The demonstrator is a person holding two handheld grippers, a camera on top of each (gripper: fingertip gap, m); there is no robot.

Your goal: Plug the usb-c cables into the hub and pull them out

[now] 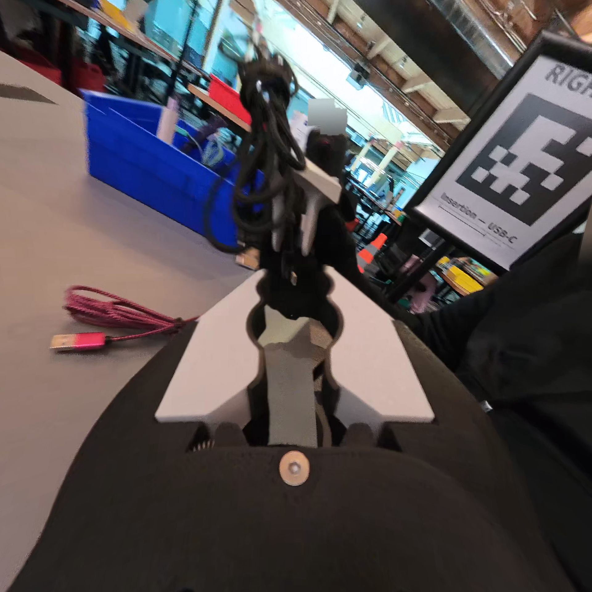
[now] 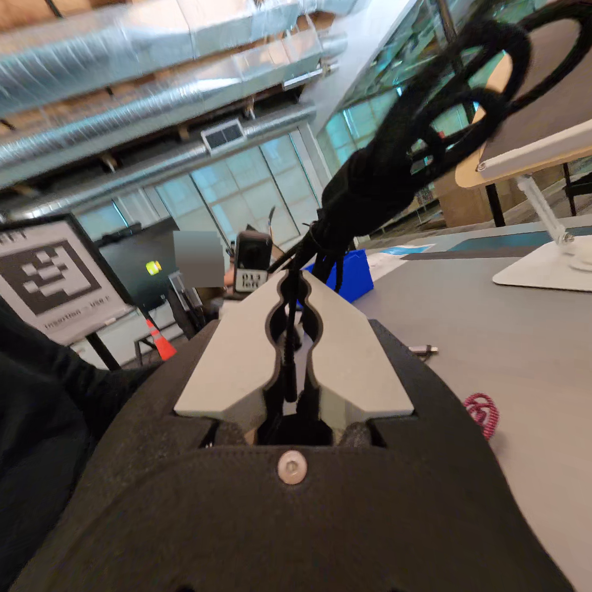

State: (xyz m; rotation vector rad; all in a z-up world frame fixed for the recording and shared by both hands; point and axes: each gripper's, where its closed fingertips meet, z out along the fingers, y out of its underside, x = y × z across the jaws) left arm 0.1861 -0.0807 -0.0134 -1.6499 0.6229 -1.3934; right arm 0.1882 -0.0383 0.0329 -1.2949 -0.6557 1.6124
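Note:
My right gripper [image 2: 294, 274] is shut on a thin strand of the black cable; the coiled bundle [image 2: 384, 179] hangs beyond its tips and a black plug end [image 2: 290, 384] lies between its fingers. In the left wrist view it [image 1: 291, 248] points down at my left gripper with the bundle [image 1: 269, 128] above it and a metal plug [image 1: 293, 278] dangling. My left gripper [image 1: 296, 272] has its fingers apart. A grey hub-like block [image 1: 288, 384] lies between them, with a dark gap on its right side.
On the grey table [image 1: 64, 224] lie a pink braided cable [image 1: 118, 310] with a pink plug [image 1: 80, 341], a blue bin [image 1: 144, 160] and a small grey adapter [image 2: 423, 349]. A framed marker sign [image 1: 512, 153] stands at the right. A white stand [image 2: 544, 266] sits at the far right. My hands' fingertips stand some 6 cm from each other.

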